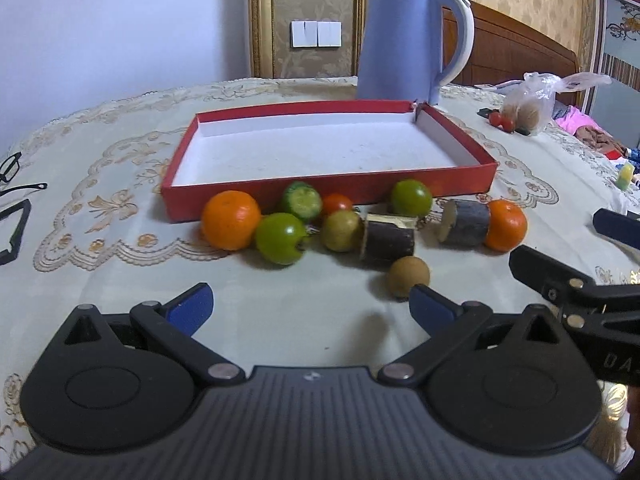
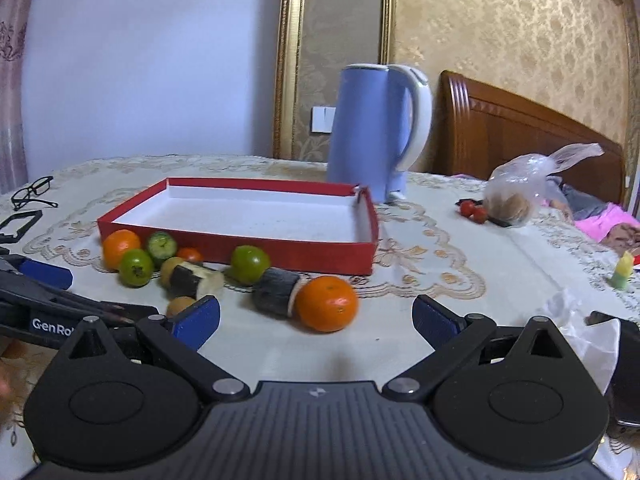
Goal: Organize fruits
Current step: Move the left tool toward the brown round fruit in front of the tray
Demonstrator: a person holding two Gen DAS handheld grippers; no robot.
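Note:
A shallow red box [image 1: 328, 187] with a white floor holds nothing. Fruit lies along its near wall: an orange [image 1: 230, 220], a green tomato [image 1: 280, 238], a cucumber end [image 1: 302, 200], a red tomato [image 1: 337, 204], a yellow-green fruit [image 1: 341, 231], two dark cane pieces [image 1: 390, 240], another green tomato [image 1: 411, 198], a second orange [image 2: 326, 304] and a small brown fruit [image 1: 408, 274]. My left gripper [image 1: 310, 300] is open, just short of the brown fruit. My right gripper [image 2: 316, 312] is open too, with the second orange just ahead of it.
A blue kettle [image 1: 400, 40] stands behind the box. At the right lie a plastic bag [image 2: 516, 196], cherry tomatoes [image 2: 474, 211], a white tissue [image 2: 580, 332] and a yellow-green object [image 2: 622, 270]. Glasses [image 2: 32, 190] lie at the left. The lace tablecloth [image 1: 100, 288] covers the table.

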